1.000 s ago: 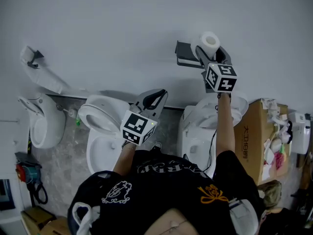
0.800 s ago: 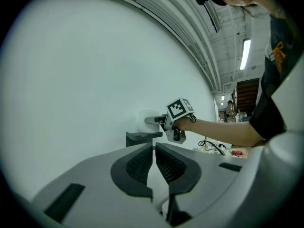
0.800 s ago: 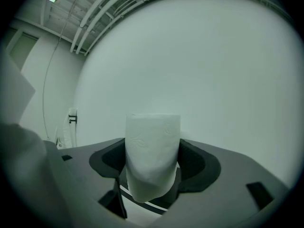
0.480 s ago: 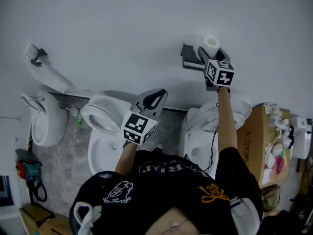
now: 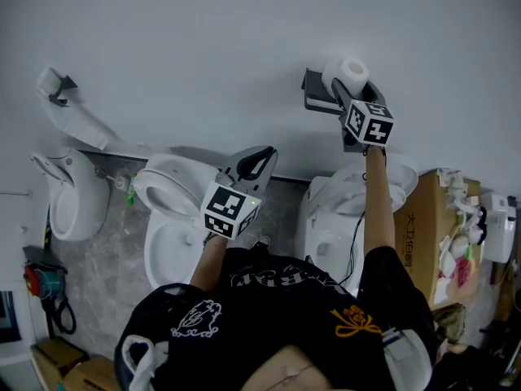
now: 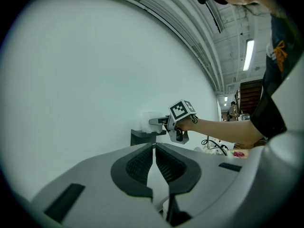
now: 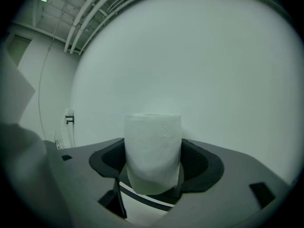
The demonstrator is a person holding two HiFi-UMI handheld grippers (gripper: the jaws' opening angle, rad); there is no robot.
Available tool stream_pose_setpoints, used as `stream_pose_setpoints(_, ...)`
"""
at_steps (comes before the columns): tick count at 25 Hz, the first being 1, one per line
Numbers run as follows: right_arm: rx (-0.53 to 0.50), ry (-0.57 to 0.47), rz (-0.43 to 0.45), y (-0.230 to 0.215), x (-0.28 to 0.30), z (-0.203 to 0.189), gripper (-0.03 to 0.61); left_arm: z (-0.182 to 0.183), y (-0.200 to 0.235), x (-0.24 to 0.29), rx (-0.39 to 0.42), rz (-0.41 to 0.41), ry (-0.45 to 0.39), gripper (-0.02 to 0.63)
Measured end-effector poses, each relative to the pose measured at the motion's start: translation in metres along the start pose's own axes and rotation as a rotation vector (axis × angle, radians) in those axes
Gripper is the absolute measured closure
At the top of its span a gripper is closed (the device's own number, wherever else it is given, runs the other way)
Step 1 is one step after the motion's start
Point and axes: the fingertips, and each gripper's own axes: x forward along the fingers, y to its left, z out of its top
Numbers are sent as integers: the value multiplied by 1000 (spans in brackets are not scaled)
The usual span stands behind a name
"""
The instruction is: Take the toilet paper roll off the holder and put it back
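A white toilet paper roll (image 5: 348, 73) (image 7: 153, 152) is clamped between the jaws of my right gripper (image 5: 352, 88) (image 7: 153, 175), held up against the white wall just beside the dark wall-mounted holder (image 5: 319, 92). The left gripper view shows the same holder (image 6: 142, 137) as a dark shelf, with the roll (image 6: 148, 118) and the right gripper (image 6: 159, 122) at its right end. My left gripper (image 5: 259, 163) (image 6: 155, 161) hangs lower, in front of the toilets, jaws closed together with nothing between them.
Two white toilets (image 5: 169, 218) (image 5: 346, 210) stand on the floor below, with a third (image 5: 65, 194) at far left. A brown cardboard box (image 5: 427, 226) with clutter stands at the right. Another small wall bracket (image 5: 55, 88) sits at upper left.
The right gripper with the roll has shifted slightly right and up along the wall beside the holder. The left gripper has stayed where it was.
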Motion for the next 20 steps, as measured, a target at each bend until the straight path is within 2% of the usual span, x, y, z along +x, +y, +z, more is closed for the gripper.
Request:
stream_pose_setpoints(5, -8, -31, -1, 5, -24, 5, 252, -1, -5, -5, 0, -2, 2, 581)
stream_pose_setpoints(14, 21, -63, 64, 34, -93, -8, 255, -7, -27, -15, -2, -31, 22, 581)
stream_pose_setpoints(20, 66, -74, 70, 54, -141, -27, 321, -10, -49, -22, -9, -56, 26, 581)
